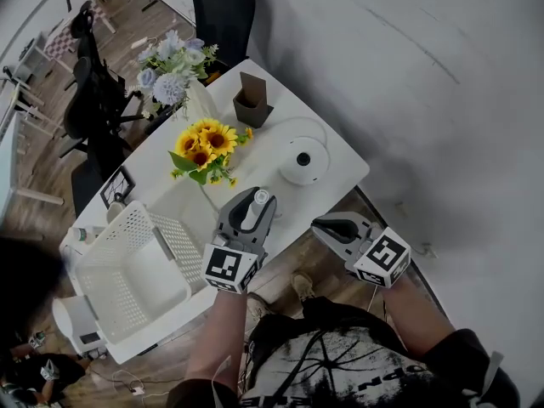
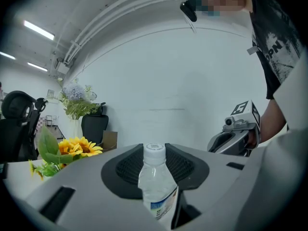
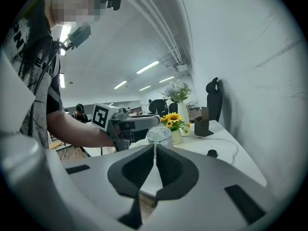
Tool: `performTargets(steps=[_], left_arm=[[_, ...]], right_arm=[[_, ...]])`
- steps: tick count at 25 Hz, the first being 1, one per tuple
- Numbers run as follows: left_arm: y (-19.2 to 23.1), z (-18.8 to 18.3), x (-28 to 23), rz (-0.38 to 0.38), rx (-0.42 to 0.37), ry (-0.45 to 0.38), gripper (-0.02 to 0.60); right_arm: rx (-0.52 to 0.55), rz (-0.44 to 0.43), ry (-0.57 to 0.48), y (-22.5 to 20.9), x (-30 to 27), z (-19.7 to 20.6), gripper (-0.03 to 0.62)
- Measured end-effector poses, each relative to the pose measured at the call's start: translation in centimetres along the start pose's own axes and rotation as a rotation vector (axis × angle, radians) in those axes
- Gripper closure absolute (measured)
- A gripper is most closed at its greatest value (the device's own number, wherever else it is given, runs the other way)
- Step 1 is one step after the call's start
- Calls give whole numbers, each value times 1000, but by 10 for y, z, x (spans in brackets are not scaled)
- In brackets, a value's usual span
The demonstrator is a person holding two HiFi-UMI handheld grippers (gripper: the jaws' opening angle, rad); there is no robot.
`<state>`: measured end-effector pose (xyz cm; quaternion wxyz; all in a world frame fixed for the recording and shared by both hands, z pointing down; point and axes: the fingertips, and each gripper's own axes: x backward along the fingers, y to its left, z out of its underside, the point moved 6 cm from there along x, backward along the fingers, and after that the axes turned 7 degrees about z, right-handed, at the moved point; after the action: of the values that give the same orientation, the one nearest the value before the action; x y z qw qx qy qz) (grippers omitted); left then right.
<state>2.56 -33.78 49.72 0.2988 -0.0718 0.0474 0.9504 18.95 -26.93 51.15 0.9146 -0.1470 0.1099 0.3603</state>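
Looking along my left gripper (image 1: pixel 252 202), I see its jaws closed on a small clear plastic water bottle with a white cap (image 2: pixel 157 184). The bottle stands upright between them, with the pads on its body and the cap rising clear above. I judge the hold sits low on the widest part so that the bottle cannot tip or slip out. Whether its base rests on the white rectangular table (image 1: pixel 285 113) beneath the gripper I cannot tell.

Just to this gripper's left lies a white perforated plastic basket (image 1: pixel 174 238), open side up and near enough to reach. Ahead of the jaws stands a bunch of yellow sunflowers in a small vase (image 1: pixel 206 147). A round white device with a thin cable (image 1: pixel 303 160) sits ahead and to the right, apart from the bottle. Farther ahead are a brown cardboard holder (image 1: pixel 252 104) and pale blue flowers in a tall white vase (image 1: pixel 170 70).

My right gripper (image 3: pixel 154 150) hangs to the right of the left one, off the table's near edge. Its jaws are pressed together with nothing between them, and I take it to be idle, held aside so it stays out of the bottle's way. Its own view looks straight at the bottle and the left gripper beyond its closed tips
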Motion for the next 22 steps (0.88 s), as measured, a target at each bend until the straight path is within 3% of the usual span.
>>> performTargets(steps=[9,22], left_arm=[[0,0,-1,12,29,13,433],[-7,-6,10,-31,-8,56,410]], right_arm=[[5,-2,-3,5,2,-2,563],[25,-10,-20,15,7,-8,563]])
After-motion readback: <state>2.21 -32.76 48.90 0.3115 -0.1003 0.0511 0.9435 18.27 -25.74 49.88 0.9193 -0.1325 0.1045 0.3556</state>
